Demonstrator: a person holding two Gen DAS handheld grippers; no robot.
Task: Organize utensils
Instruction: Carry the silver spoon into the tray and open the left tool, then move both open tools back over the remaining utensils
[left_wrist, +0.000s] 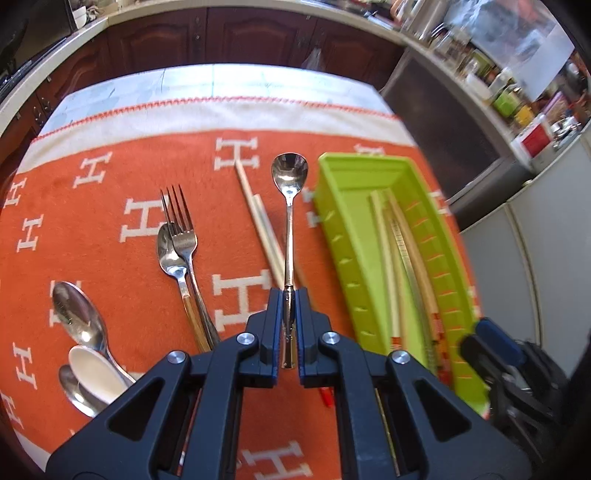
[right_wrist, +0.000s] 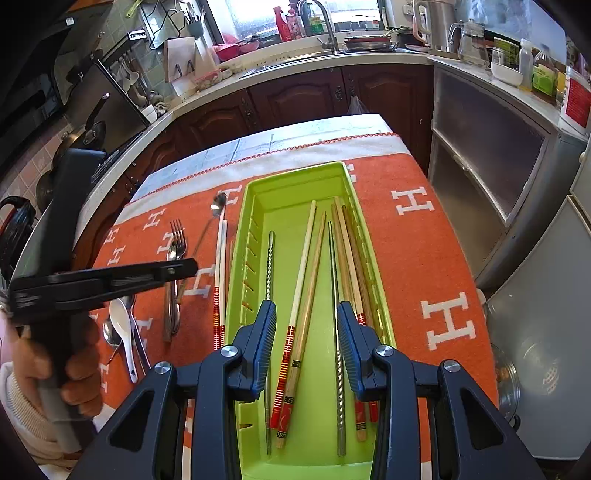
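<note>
Long-handled spoon (left_wrist: 289, 206) pinched by its handle end in left gripper (left_wrist: 289, 295), bowl pointing fwd past the fingertips, above orange cloth (left_wrist: 110, 258). Right gripper (right_wrist: 306, 314) spread, nothing betw. jaws, over green tray (right_wrist: 251, 206) w/ chopsticks (right_wrist: 303, 266) below it.

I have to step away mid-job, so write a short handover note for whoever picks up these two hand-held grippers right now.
Left hand-held gripper: shut on the long-handled spoon, gripped by its handle end.
Right hand-held gripper: open, empty, above the green tray.
Done: chopsticks lie in the tray.
Left: this spoon, the fork, the other spoons, the white spoon and a chopstick pair on the orange cloth.
</note>
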